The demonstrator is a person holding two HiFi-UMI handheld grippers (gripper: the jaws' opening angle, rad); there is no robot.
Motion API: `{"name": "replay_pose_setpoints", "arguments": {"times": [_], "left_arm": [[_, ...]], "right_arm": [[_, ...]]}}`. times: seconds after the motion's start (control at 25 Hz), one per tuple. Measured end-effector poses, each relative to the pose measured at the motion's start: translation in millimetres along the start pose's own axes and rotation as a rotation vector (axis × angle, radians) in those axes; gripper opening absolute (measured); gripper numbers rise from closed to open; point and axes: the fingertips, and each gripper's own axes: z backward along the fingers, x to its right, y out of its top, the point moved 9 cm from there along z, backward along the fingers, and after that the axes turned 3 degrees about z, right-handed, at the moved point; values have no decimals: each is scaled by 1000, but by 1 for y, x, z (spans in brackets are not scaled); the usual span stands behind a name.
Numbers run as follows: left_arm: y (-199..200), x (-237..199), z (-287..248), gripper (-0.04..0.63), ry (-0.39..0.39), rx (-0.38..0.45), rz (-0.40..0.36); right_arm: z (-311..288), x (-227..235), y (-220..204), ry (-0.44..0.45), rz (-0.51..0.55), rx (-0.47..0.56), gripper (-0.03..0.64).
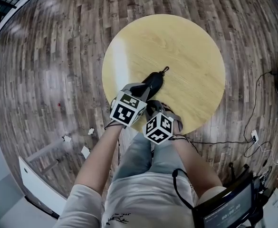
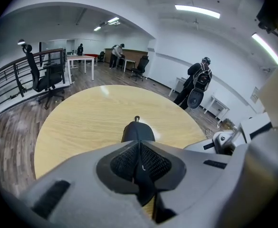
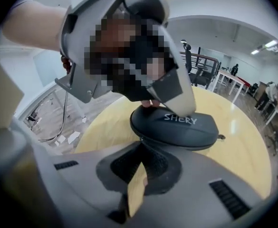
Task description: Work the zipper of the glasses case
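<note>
A black zippered glasses case (image 1: 154, 82) lies on the near half of a round wooden table (image 1: 177, 46), with a small loop (image 1: 165, 70) at its far end. My left gripper (image 1: 141, 90) is shut on the case's near end. In the left gripper view the case (image 2: 138, 131) runs forward from the closed jaws (image 2: 139, 151). My right gripper (image 1: 153, 107) sits just behind it. In the right gripper view its jaws (image 3: 141, 144) meet at the zipper seam of the case (image 3: 177, 127), apparently pinching the zipper pull. The left gripper's pad (image 3: 181, 96) rests on the case's top.
The table's near edge lies right under both grippers, against the person's legs. Cables (image 1: 253, 137) and paper scraps (image 1: 86, 151) lie on the wooden floor. An office chair (image 2: 46, 80) and people (image 2: 198, 80) stand in the background. A screen (image 1: 224, 208) sits at bottom right.
</note>
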Motion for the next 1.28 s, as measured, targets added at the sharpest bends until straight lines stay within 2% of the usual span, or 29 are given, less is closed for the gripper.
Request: {"name": "replay_pose_setpoints", "arguments": {"times": [0.16, 0.28, 0.48, 0.64, 0.76, 0.92, 1.04, 1.28], "left_arm": [[-2, 6, 5, 11, -72, 34, 78], [-6, 13, 5, 11, -101, 44, 85], [5, 29, -11, 11, -116, 19, 18], [32, 38, -25, 11, -121, 74, -39], [50, 37, -42, 11, -91, 22, -117], [53, 35, -50, 9, -94, -20, -148], [50, 34, -48, 9, -81, -25, -139], [46, 32, -46, 9, -76, -32, -185]], "right_arm": [[16, 16, -10, 60, 73, 1, -2], [31, 38, -24, 88, 166, -20, -2], [44, 86, -54, 65, 244, -101, -2], [46, 105, -66, 63, 273, -125, -2], [48, 114, -68, 44, 284, -127, -2], [50, 121, -72, 34, 253, -116, -2], [54, 122, -73, 52, 162, -94, -2], [68, 96, -76, 46, 35, -105, -2]]}}
